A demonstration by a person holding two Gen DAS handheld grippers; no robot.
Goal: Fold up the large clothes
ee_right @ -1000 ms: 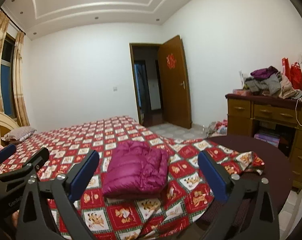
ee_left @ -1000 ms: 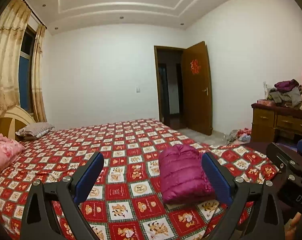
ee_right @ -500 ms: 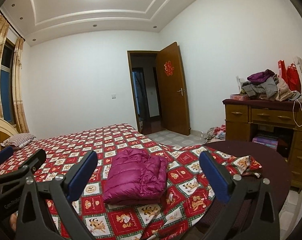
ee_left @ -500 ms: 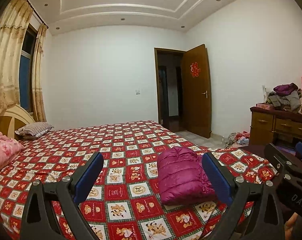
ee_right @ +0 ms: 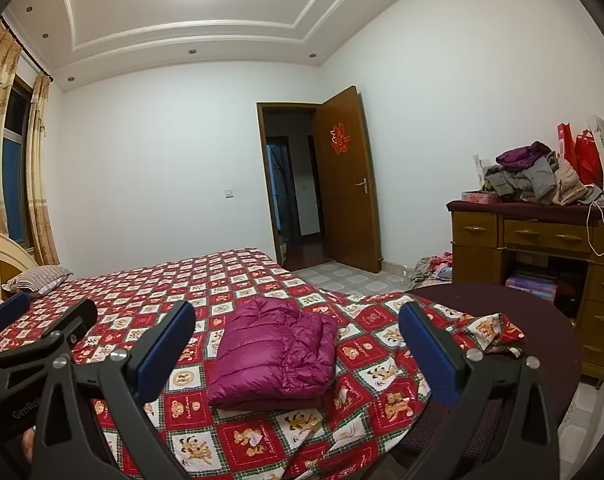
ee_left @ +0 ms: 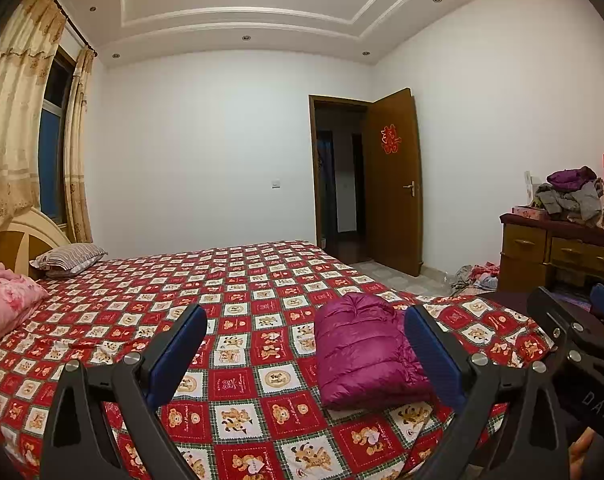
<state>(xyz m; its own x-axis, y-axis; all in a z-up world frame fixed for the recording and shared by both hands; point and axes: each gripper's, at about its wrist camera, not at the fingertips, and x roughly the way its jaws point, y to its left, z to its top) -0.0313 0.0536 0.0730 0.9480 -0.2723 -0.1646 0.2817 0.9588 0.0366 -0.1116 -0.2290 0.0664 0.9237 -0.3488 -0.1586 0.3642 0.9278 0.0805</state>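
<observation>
**Folded puffer jacket on bed, both tongs wide open & empty**

The magenta puffer jacket (ee_left: pixel 366 356) lay folded into a compact rectangle on the red checked bedspread (ee_left: pixel 237 304), near the foot-end corner of the bed. In the right wrist view the same jacket (ee_right: pixel 273 356) sat roughly centred betw. the two fingers, w/ the bedspread (ee_right: pixel 229 280) rumpled and draping over the bed's corner to its right.

Left gripper (ee_left: pixel 306 344) was spread wide, nothing betw. its blue pads (ee_left: pixel 177 352); it was held above the bed, apart from the jacket. The right-hand pad overlapped the jacket's edge in the pic, but contact couldn't be told. Right gripper (ee_right: pixel 295 340) was likewise fully apart, holding nothing, blue pads (ee_right: pixel 165 348) either side of the jacket in the pic but not touching it. Each tool's body showed at the edge of the other's view.

Elsewhere: striped pillow (ee_left: pixel 67 258) and pink quilt (ee_left: pixel 5 308) at the headboard end; a wooden dresser (ee_right: pixel 538 256) by the right wall w/ a heap of clothes (ee_right: pixel 534 178) on top; brown door (ee_right: pixel 348 184) standing open; more clothes on the floor (ee_right: pixel 432 270) next to the dresser.
</observation>
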